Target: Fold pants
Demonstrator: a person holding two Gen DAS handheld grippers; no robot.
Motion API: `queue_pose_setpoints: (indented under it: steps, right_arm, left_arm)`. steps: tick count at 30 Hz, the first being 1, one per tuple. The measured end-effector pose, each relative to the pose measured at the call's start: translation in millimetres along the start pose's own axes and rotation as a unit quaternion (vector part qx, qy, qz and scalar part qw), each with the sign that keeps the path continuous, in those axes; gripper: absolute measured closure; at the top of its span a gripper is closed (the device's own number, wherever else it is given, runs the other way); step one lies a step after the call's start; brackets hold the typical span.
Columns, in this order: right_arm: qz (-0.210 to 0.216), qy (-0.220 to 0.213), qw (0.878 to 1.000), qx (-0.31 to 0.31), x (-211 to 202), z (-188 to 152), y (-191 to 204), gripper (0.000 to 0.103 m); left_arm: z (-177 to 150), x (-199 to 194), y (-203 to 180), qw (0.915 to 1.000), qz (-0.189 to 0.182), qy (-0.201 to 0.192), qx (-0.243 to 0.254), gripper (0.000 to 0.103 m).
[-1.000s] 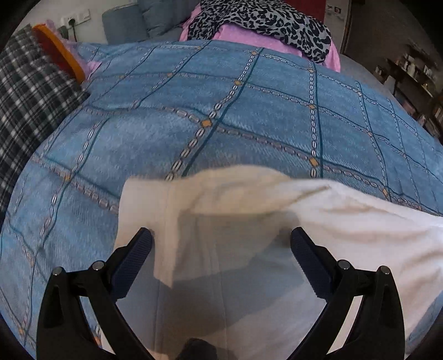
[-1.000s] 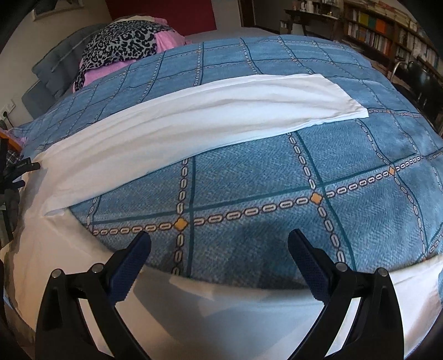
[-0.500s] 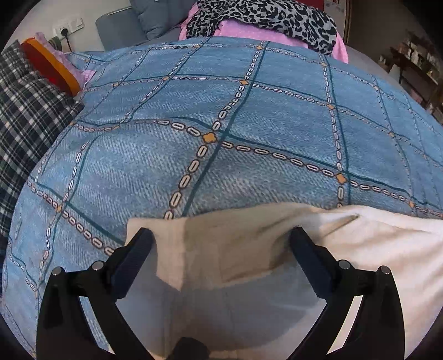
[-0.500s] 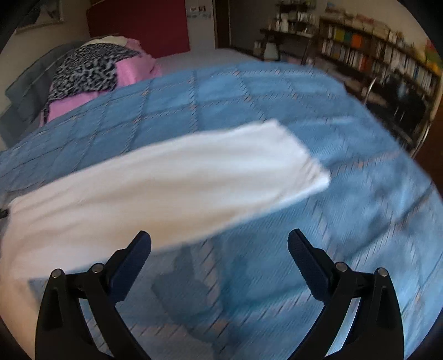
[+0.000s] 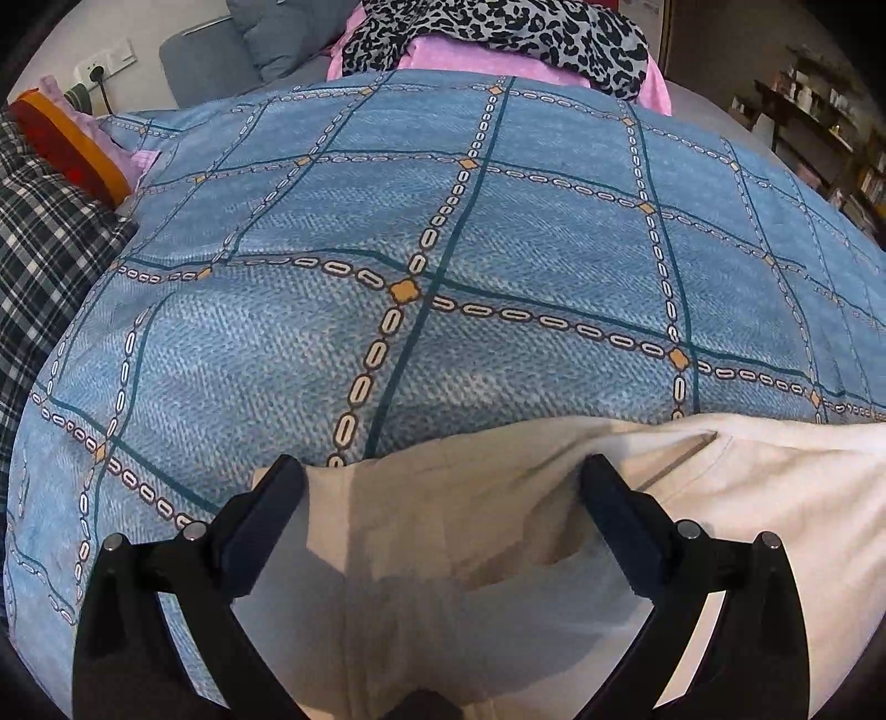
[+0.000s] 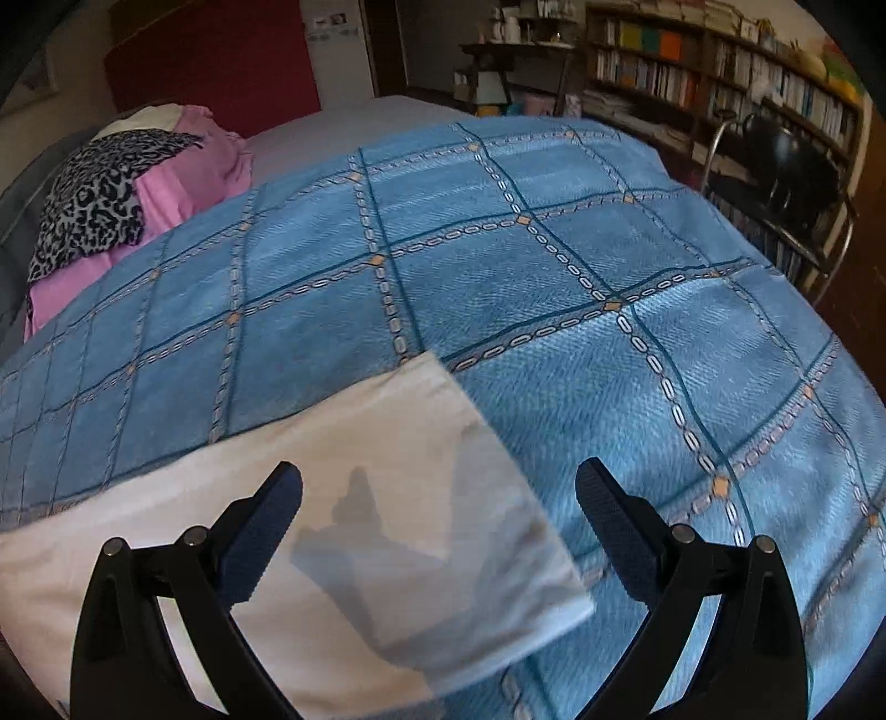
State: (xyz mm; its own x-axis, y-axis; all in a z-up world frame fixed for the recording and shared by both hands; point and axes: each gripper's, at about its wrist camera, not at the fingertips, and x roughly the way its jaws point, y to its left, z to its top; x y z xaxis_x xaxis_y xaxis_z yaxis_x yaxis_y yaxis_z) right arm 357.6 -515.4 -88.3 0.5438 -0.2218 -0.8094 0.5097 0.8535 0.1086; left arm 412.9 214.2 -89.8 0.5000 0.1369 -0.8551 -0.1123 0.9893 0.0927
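Left wrist view: the left gripper (image 5: 442, 487) hangs wide open over the waist end of the white pants (image 5: 498, 531), gripping nothing; its 2 fingers straddle the cloth's upper edge. The pants lie flat on the blue quilt (image 5: 421, 221), with a plaid cloth (image 5: 44, 232) at the left edge and a leopard cloth (image 5: 498, 27) at the far end

Right wrist view: the right gripper (image 6: 439, 493) is also wide open and empty, above the hem end of a pants leg (image 6: 398, 476) spread on the quilt (image 6: 554, 266). Bookshelves (image 6: 720, 72) stand beyond the bed
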Motion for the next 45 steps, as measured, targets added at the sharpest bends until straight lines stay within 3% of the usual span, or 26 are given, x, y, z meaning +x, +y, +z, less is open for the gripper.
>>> queue_pose_setpoints:
  steps: [4,11,13,14,16,18,19,21,24,28,31,45]
  right_arm:
    - [0.026,0.018,0.999,0.007,17.9,13.5,-1.5,0.005]
    - [0.035,0.031,0.999,-0.019,43.8,34.8,11.4,0.005]
    - [0.032,0.043,0.998,-0.027,54.5,34.7,14.8,0.016]
    - [0.025,0.048,0.998,-0.034,57.4,33.6,16.4,0.029]
    - [0.002,0.045,0.998,-0.050,60.6,31.2,22.0,0.034]
    - [-0.006,0.042,0.998,-0.048,59.9,30.1,24.3,0.048]
    - [-0.007,0.040,0.998,-0.046,58.3,29.7,25.5,0.052]
    - [0.004,0.041,0.998,-0.043,55.0,27.9,26.9,0.072]
    - [0.009,0.041,0.998,-0.052,47.5,25.3,32.3,0.085]
    - [0.016,0.033,0.998,-0.060,32.4,23.4,35.3,0.091]
    - [0.025,0.019,0.998,-0.049,16.8,22.6,31.2,0.092]
    - [0.044,-0.037,0.998,-0.008,-70.1,3.6,3.7,0.093]
  left_arm:
    - [-1.9,-7.0,9.3,0.9992,-0.022,-0.023,-0.026,0.002]
    - [-6.1,-18.8,35.2,0.9948,-0.007,-0.049,-0.089,0.002]
    - [-5.7,-17.2,41.0,0.9948,-0.008,-0.045,-0.092,0.002]
    - [-4.6,-14.5,44.1,0.9948,-0.010,-0.039,-0.093,0.002]
    - [-3.2,-7.5,48.1,0.9944,-0.034,-0.025,-0.097,0.002]
    - [-0.9,-1.5,49.9,0.9944,-0.043,-0.015,-0.095,0.002]
    - [0.9,-0.9,48.7,0.9947,-0.045,-0.015,-0.092,0.002]
    - [3.5,-0.1,44.2,0.9954,-0.055,-0.011,-0.077,0.002]
    - [4.1,-1.5,40.5,0.9960,-0.060,-0.006,-0.067,0.004]
    - [0.0,-8.1,45.1,0.9965,-0.059,-0.005,-0.059,0.035]
    - [-6.0,-18.6,47.4,0.9954,-0.078,-0.010,-0.054,0.046]
    - [-24.8,-110.7,60.1,0.9847,-0.110,-0.103,-0.088,0.048]
